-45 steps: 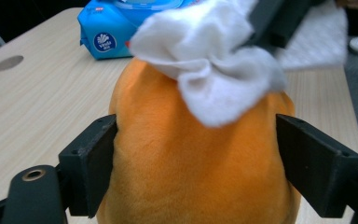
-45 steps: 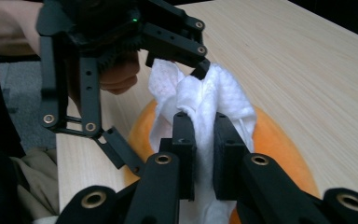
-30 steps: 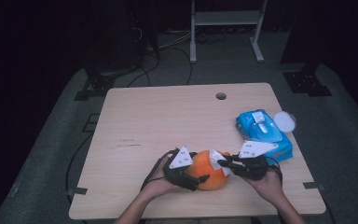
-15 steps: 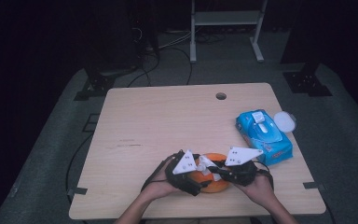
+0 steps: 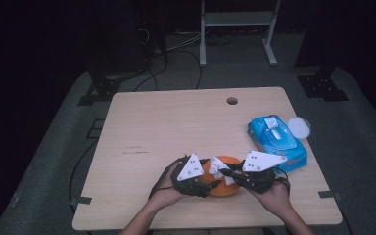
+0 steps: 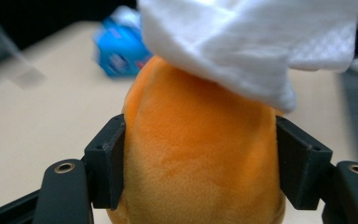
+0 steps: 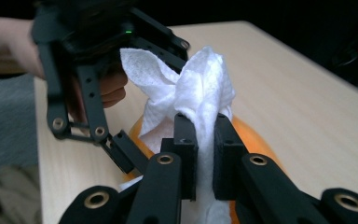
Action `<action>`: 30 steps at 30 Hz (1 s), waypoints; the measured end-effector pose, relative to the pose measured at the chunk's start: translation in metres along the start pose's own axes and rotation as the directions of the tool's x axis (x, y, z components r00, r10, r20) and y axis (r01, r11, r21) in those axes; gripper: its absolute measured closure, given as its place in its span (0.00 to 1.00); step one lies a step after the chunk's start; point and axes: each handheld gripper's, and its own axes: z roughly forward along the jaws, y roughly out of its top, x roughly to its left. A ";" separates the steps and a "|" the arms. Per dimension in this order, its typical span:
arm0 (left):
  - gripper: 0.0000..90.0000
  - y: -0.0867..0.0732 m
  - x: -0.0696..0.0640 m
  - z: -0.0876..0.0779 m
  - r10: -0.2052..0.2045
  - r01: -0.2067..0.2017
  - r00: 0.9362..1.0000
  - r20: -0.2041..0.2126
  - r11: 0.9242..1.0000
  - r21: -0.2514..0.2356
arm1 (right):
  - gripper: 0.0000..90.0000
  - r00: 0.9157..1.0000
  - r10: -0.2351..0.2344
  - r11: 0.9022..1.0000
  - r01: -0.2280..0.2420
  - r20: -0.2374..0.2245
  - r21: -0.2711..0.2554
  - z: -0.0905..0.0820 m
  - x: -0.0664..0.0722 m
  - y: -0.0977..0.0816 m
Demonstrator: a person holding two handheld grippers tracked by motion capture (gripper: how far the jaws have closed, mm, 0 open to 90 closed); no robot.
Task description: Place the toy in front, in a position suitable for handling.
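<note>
Since a second ago the right gripper (image 5: 226, 172) has slid left from the near right of the bench (image 5: 176, 127) until it meets the left gripper (image 5: 210, 183) over the orange plush ball (image 5: 225, 188), which has stayed at the near edge, a little right of centre.

Seen in the left gripper view, the left gripper (image 6: 200, 163) has its jaws spread fairly wide and pressed against both sides of the orange plush ball (image 6: 200, 154), holding it. A white wipe (image 6: 242, 42) drapes over the far top of the ball.

From the right gripper view, the right gripper (image 7: 204, 149) has its jaws nearly closed, pinching the white wipe (image 7: 200, 93) between them; the wipe bunches up above the jaws and lies on the ball (image 7: 251, 135). The left gripper (image 7: 135, 158) shows at the left, with a hand (image 7: 107, 88) behind it.

At the right side of the bench lies a blue wipes packet (image 5: 276, 142), with a white lid (image 5: 298, 127) touching its far right corner. A round hole (image 5: 232, 101) sits near the far edge.
</note>
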 end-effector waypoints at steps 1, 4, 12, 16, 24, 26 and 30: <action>0.33 0.003 -0.003 -0.002 0.054 -0.054 0.997 -0.047 0.999 0.002 | 0.91 1.000 -0.001 1.000 0.001 0.009 -0.012 -0.002 0.000 0.002; 0.33 0.001 -0.005 -0.003 0.128 -0.125 0.988 -0.086 0.992 0.029 | 0.91 0.999 -0.007 1.000 0.007 0.036 -0.014 -0.006 -0.002 0.004; 0.11 -0.014 0.013 0.001 -0.101 0.102 0.991 0.085 0.995 0.001 | 0.91 0.996 0.065 0.993 -0.070 0.055 0.096 0.004 -0.026 -0.027; 0.15 -0.020 0.017 0.003 -0.149 0.145 0.984 0.097 0.988 0.053 | 0.91 0.998 0.049 0.994 -0.053 0.046 0.096 0.006 -0.022 -0.022; 0.26 -0.016 0.004 0.011 -0.194 0.192 0.981 0.016 0.979 0.061 | 0.91 0.998 -0.061 0.991 0.064 -0.028 0.120 0.019 0.010 -0.003; 0.26 -0.019 0.010 0.010 -0.255 0.254 0.967 0.005 0.966 0.057 | 0.91 1.000 -0.028 0.991 0.028 -0.001 0.127 0.013 -0.002 -0.007; 0.26 -0.021 0.017 0.010 -0.306 0.306 0.952 -0.001 0.951 0.050 | 0.91 0.996 0.056 0.985 -0.067 0.073 0.156 0.000 -0.029 -0.023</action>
